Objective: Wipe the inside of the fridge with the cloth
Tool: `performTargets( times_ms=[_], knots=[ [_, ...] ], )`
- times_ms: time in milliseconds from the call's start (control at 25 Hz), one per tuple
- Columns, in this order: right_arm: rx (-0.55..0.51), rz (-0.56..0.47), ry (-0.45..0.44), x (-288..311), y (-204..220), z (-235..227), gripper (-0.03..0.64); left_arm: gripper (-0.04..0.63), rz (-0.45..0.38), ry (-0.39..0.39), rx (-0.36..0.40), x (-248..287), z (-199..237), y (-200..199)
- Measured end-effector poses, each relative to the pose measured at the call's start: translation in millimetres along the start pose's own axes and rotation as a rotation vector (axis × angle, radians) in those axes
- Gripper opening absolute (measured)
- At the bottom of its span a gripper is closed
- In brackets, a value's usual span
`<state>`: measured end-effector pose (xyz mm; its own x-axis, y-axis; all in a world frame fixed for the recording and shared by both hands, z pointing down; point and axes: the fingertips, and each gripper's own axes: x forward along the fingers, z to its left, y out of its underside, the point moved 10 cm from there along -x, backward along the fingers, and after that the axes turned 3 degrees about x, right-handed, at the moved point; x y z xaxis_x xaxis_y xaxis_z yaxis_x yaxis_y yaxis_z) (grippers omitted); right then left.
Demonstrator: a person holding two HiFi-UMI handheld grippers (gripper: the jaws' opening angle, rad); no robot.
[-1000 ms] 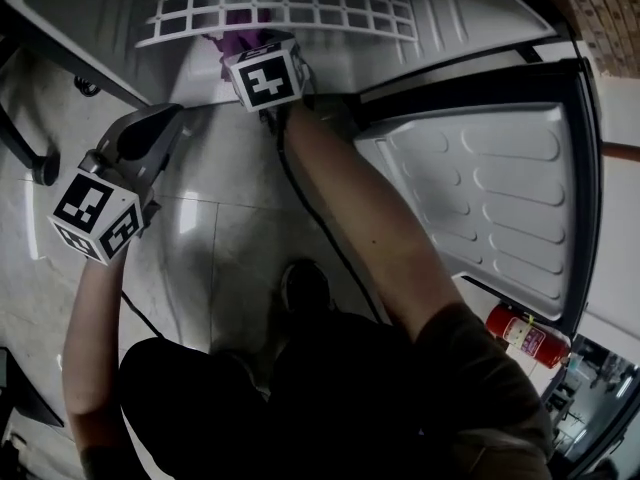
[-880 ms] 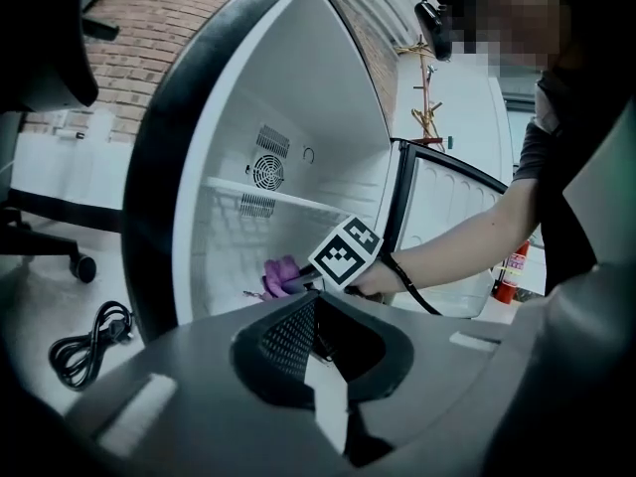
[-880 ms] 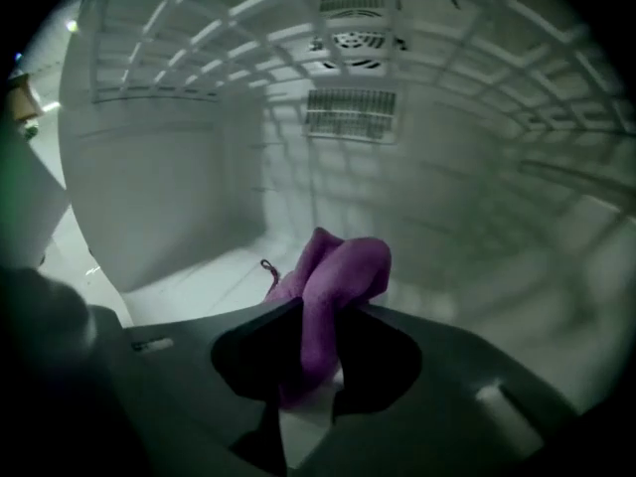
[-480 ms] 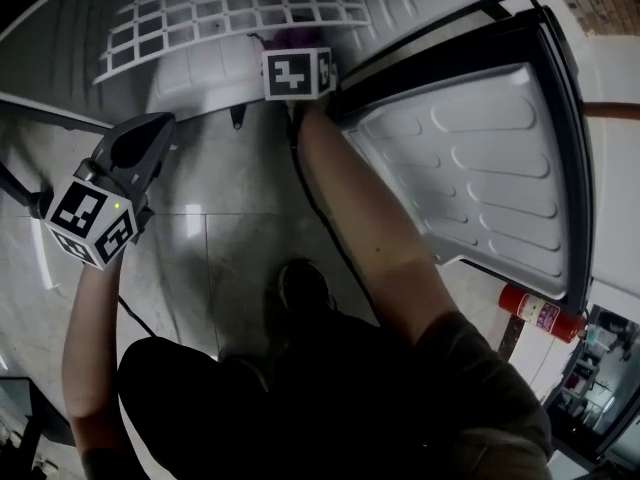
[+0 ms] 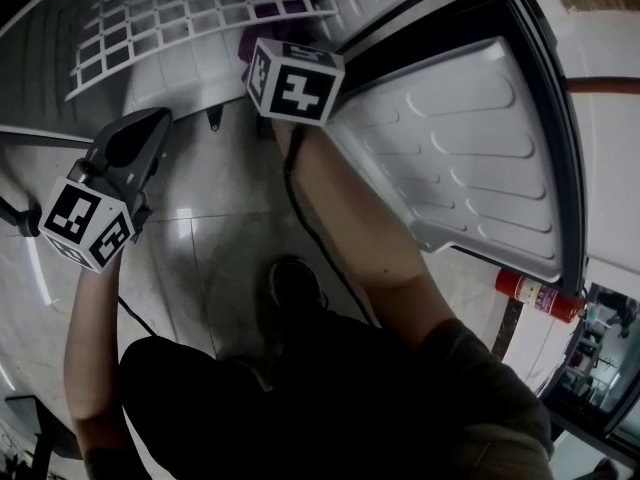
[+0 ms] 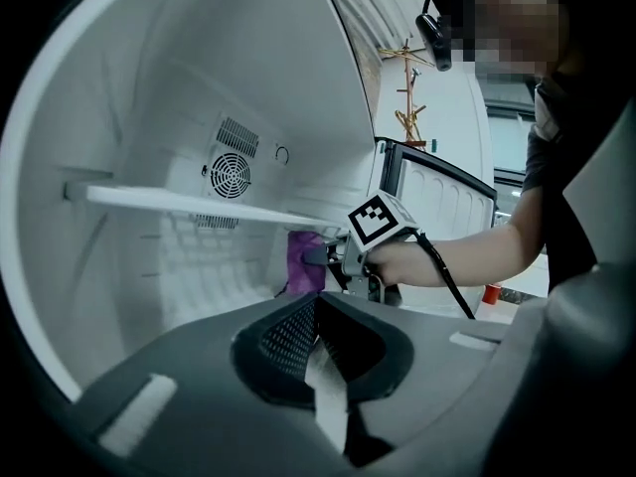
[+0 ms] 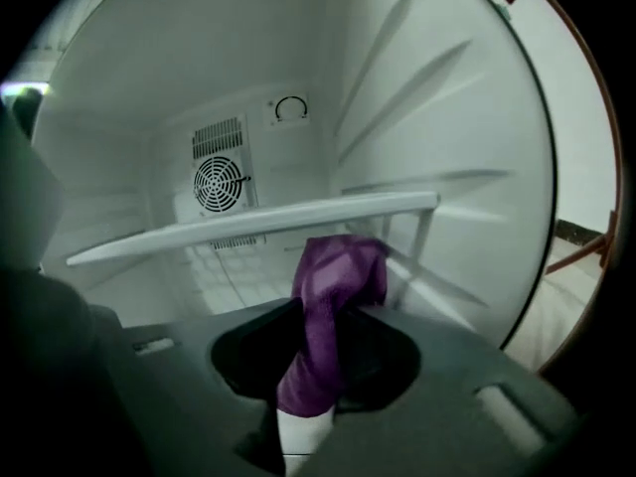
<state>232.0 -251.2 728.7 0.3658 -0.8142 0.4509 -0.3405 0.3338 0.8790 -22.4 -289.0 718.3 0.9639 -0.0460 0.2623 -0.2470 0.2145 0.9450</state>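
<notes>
My right gripper [image 7: 316, 358] is clamped on the purple cloth [image 7: 336, 278], held inside the fridge [image 7: 149, 78] just before the shelf [image 7: 248, 225] edge. My left gripper [image 6: 320, 344], jaws together and empty, hangs well short of that shelf.

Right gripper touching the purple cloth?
Touching. In the right gripper view, the right gripper is shut on the purple cloth, which sits pinched between its jaws.
</notes>
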Motion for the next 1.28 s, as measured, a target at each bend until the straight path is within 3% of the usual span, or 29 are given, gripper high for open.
performTargets(
  times_ms=[400,600,760,960,1280],
  knots=[
    [0.203,0.191,0.119,23,40,-24,0.081,0.017,0.035,0.032,0.008,-5,-12,12],
    [0.284,0.260,0.143,28,63,-31,0.081,0.017,0.037,0.012,-0.018,-11,-10,17],
    [0.272,0.264,0.130,29,68,-29,0.081,0.017,0.010,0.005,-0.035,-11,-11,19],
    [0.298,0.235,0.071,26,71,-20,0.081,0.017,0.000,-0.006,-0.034,-20,-10,14],
    [0.225,0.295,-0.149,25,89,25,0.081,0.017,-0.010,-0.041,-0.082,-32,-15,19]
  ],
)
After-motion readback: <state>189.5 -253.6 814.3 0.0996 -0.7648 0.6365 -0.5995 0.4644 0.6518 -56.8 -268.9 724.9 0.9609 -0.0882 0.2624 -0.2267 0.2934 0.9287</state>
